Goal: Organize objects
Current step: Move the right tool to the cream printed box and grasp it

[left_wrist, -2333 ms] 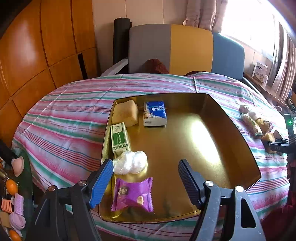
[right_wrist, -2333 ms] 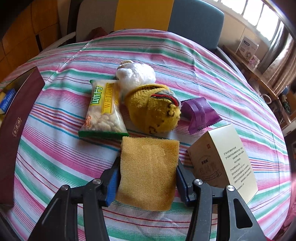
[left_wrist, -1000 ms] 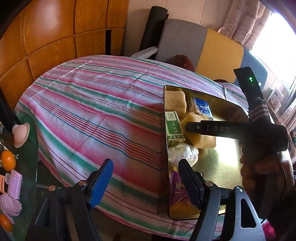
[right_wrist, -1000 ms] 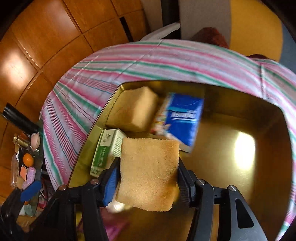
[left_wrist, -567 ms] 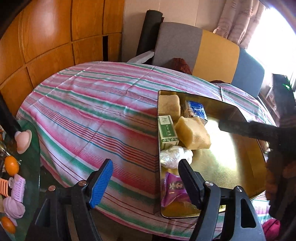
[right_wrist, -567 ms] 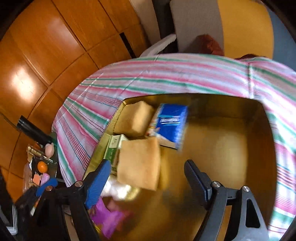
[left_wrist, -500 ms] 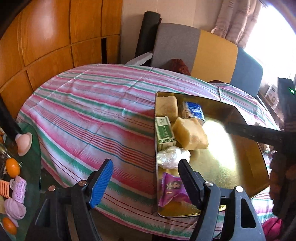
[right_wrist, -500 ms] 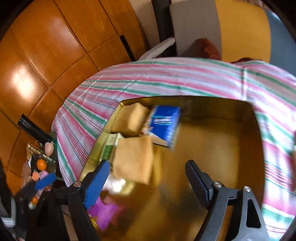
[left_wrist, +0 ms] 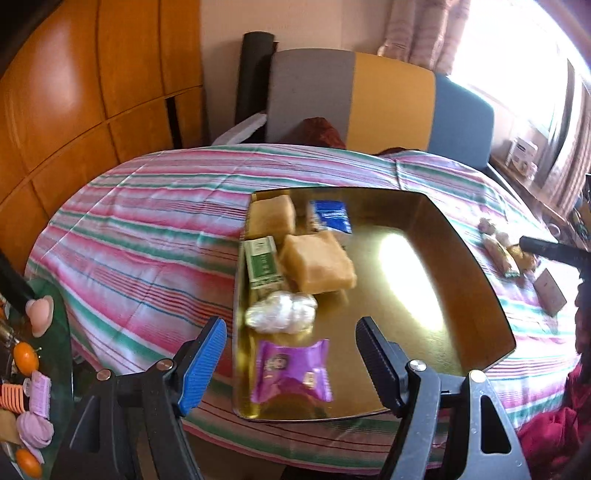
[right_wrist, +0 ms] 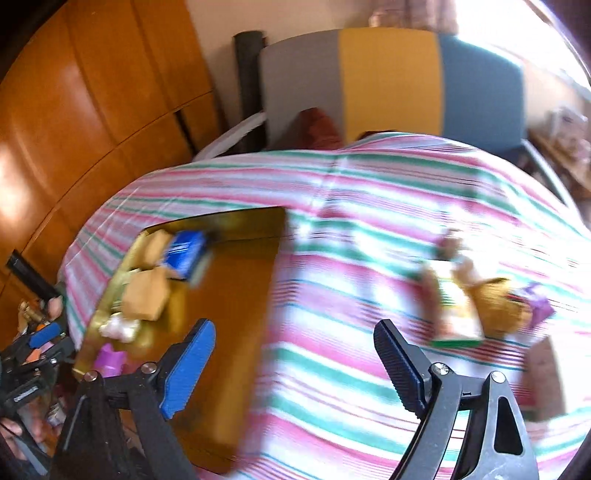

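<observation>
We see a grey, yellow and blue chair [left_wrist: 376, 99] | wooden wall panels [left_wrist: 92, 74] | pale curtains [left_wrist: 424, 33] behind the desk.

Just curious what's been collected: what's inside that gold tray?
In the tray: two sponges, a green box, a blue packet, a white bundle, a purple packet. Anything beneath them is hidden.

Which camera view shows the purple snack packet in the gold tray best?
The left wrist view: the purple snack packet lies flat and sharp at the near end of the gold tray, its printed front readable as a picture. The right wrist view shows only a blurred purple patch.
</observation>
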Demonstrator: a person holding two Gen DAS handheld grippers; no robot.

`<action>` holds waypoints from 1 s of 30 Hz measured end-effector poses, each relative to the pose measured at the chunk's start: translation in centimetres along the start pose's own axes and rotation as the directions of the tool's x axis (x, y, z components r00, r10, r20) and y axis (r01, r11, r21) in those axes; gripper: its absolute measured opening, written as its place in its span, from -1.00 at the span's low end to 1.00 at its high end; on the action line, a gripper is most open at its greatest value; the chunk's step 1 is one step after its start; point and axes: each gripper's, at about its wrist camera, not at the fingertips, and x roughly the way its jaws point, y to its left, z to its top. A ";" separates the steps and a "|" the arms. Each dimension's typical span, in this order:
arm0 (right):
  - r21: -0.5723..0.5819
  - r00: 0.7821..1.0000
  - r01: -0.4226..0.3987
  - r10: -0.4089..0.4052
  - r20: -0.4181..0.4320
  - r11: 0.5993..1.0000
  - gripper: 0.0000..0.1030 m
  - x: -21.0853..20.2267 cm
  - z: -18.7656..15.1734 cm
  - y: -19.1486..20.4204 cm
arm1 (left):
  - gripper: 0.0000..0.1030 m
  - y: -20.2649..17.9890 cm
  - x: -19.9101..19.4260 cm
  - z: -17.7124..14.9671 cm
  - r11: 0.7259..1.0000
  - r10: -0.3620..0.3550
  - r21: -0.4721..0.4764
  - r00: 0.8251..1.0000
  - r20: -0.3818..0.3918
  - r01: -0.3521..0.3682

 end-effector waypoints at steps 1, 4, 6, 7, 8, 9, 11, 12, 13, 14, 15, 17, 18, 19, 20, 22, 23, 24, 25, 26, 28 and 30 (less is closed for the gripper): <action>0.011 1.000 0.020 -0.020 0.005 1.000 0.73 -0.5 0.0 -1.1 | 0.43 -0.4 0.0 0.0 1.000 -0.005 0.006 1.000 -0.001 0.005; 0.059 0.996 0.087 -0.089 0.024 0.994 0.73 -2.3 0.0 -5.2 | 0.43 -1.9 0.0 0.1 0.999 -0.019 0.039 1.000 -0.008 0.020; 0.089 0.991 0.125 -0.129 0.036 0.988 0.73 -3.3 -0.1 -7.7 | 0.43 -3.1 0.2 0.2 0.998 -0.029 0.064 0.999 -0.015 0.030; 0.103 0.988 0.145 -0.150 0.042 0.984 0.74 -3.9 -0.1 -8.9 | 0.43 -3.7 0.2 0.2 0.997 -0.034 0.074 0.999 -0.017 0.035; 0.122 0.982 0.174 -0.182 0.050 0.977 0.74 -4.5 -0.1 -10.5 | 0.43 -4.4 0.3 0.3 0.995 -0.039 0.089 0.999 -0.020 0.041; 0.137 0.977 0.195 -0.204 0.057 0.971 0.75 -4.9 -0.1 -11.7 | 0.43 -4.9 0.3 0.4 0.994 -0.042 0.098 0.999 -0.020 0.044; 0.183 0.964 0.239 -0.256 0.072 0.954 0.78 -5.7 -0.3 -14.4 | 0.43 -6.0 0.4 0.5 0.991 -0.050 0.120 0.998 -0.024 0.052; 0.216 0.955 0.264 -0.287 0.081 0.940 0.81 -6.0 -0.5 -16.1 | 0.43 -6.8 0.5 0.7 0.989 -0.056 0.132 0.998 -0.024 0.059; 0.254 0.943 0.289 -0.319 0.088 0.923 0.81 -6.3 -0.9 -17.9 | 0.43 -7.3 0.5 0.7 0.988 -0.060 0.141 0.998 -0.024 0.063; 0.284 0.935 0.305 -0.342 0.089 0.909 0.81 -6.4 -1.3 -19.1 | 0.43 -8.0 0.4 0.9 0.986 -0.066 0.153 0.998 -0.025 0.069; 0.335 0.925 0.324 -0.371 0.085 0.885 0.81 -6.4 -2.1 -20.9 | 0.43 -8.8 0.4 1.0 0.983 -0.075 0.166 0.997 -0.025 0.078; 0.455 0.917 0.346 -0.399 0.022 0.820 0.81 -6.2 -3.5 -24.0 | 0.43 -10.4 0.5 1.2 0.977 -0.101 0.188 0.995 -0.025 0.104; 0.515 0.918 0.351 -0.397 -0.024 0.782 0.81 -6.2 -3.9 -25.5 | 0.43 -11.1 0.5 1.2 0.973 -0.118 0.196 0.993 -0.029 0.121; 0.569 0.924 0.318 -0.382 -0.008 0.758 0.80 -6.6 -4.2 -26.6 | 0.43 -11.5 0.6 1.2 0.971 -0.128 0.199 0.991 -0.032 0.132; 0.606 0.929 0.289 -0.369 0.008 0.741 0.81 -7.1 -4.4 -27.4 | 0.43 -12.4 0.7 1.2 0.966 -0.150 0.206 0.988 -0.039 0.154; 0.653 0.932 0.263 -0.363 0.019 0.710 0.87 -7.7 -4.8 -28.4 | 0.43 -13.6 0.9 1.1 0.960 -0.179 0.210 0.982 -0.052 0.186; 0.666 0.931 0.261 -0.364 0.018 0.699 0.88 -7.8 -4.9 -28.4 | 0.43 -14.2 1.0 0.9 0.955 -0.198 0.213 0.978 -0.064 0.207; 0.682 0.932 0.252 -0.362 0.020 0.686 0.88 -8.1 -5.1 -28.7 | 0.43 -14.8 1.1 0.7 0.949 -0.218 0.217 0.973 -0.076 0.230; 0.689 0.932 0.247 -0.362 0.024 0.682 0.89 -8.3 -5.3 -28.6 | 0.43 -15.4 1.2 0.5 0.944 -0.230 0.221 0.969 -0.086 0.244; 0.695 0.932 0.243 -0.362 0.026 0.676 0.90 -8.5 -5.3 -28.8 | 0.43 -16.1 1.3 0.2 0.937 -0.247 0.228 0.963 -0.105 0.265; 0.701 0.933 0.244 -0.360 0.019 0.670 0.92 -8.5 -5.3 -29.0 | 0.43 -16.9 1.7 -0.3 0.927 -0.266 0.235 0.955 -0.133 0.291; 0.696 0.937 0.247 -0.348 0.005 0.675 0.92 -8.1 -5.2 -29.0 | 0.43 -17.6 1.9 -0.9 0.919 -0.280 0.243 0.947 -0.154 0.311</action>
